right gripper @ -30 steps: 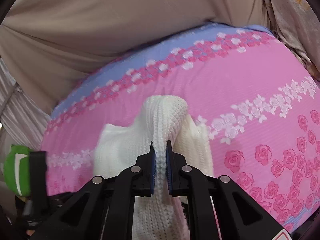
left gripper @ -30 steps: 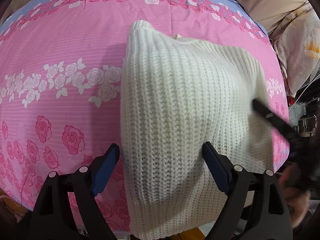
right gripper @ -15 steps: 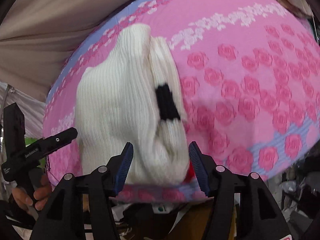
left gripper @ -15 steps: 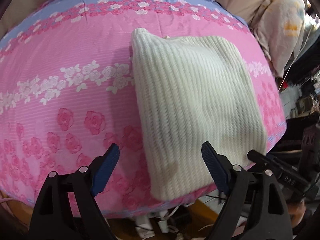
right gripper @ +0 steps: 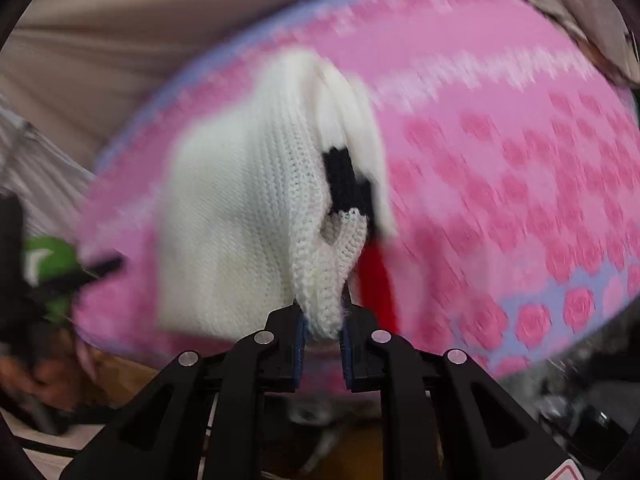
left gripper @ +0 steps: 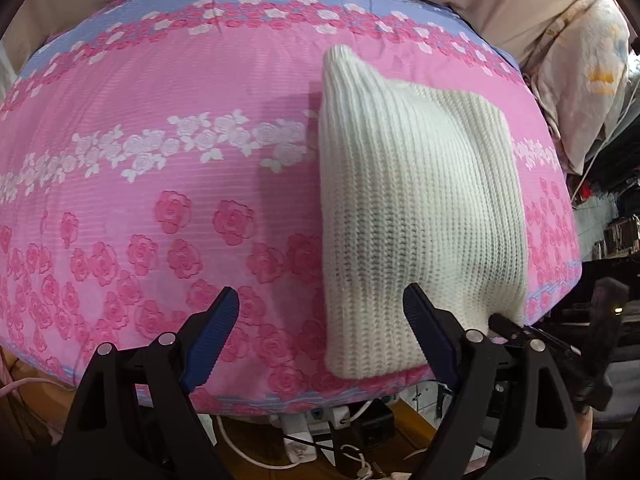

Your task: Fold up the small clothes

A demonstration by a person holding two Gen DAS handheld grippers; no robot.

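Lying folded near the front edge of the pink rose-print bedsheet (left gripper: 160, 160), the white knit sweater (left gripper: 416, 208) is hiding its sleeves. The right gripper (right gripper: 322, 334) is pinching its near edge between nearly closed jaws, amid blur. The left gripper (left gripper: 320, 328) is hovering wide apart, gripping nothing.
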